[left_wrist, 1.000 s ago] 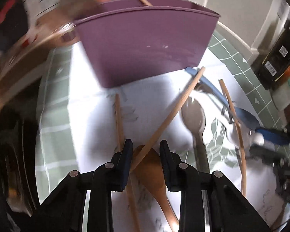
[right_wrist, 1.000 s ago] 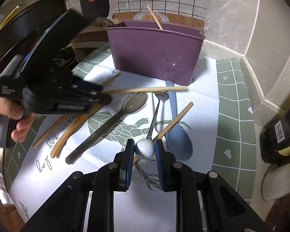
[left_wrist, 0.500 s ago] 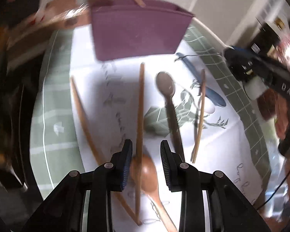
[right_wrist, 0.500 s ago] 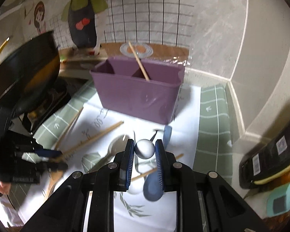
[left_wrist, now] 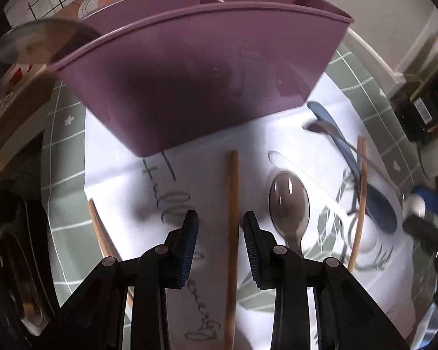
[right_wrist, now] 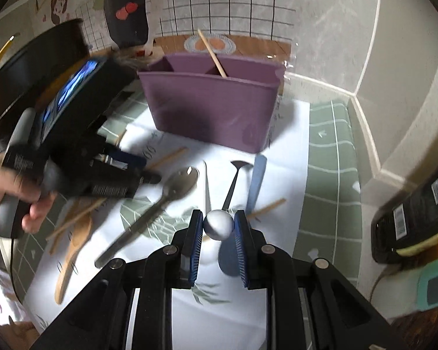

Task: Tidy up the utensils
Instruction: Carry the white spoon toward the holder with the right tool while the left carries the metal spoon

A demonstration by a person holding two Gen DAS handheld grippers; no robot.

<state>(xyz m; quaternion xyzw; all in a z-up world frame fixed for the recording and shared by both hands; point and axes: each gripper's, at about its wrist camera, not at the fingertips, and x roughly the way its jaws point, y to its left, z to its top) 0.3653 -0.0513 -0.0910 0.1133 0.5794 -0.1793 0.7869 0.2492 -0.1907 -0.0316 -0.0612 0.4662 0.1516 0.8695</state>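
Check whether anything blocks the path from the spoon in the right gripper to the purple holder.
Nothing visible does. The right gripper holds the metal spoon raised above the mat; only flat-lying utensils sit below the path to the purple holder. One chopstick already stands inside it.

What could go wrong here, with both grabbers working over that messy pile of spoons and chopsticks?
The right gripper pinches only the rounded end of a metal spoon, so it might swivel or slip. The left gripper is closing around a chopstick its pads don't yet touch; it could skid away. The purple holder stands close and might get bumped.
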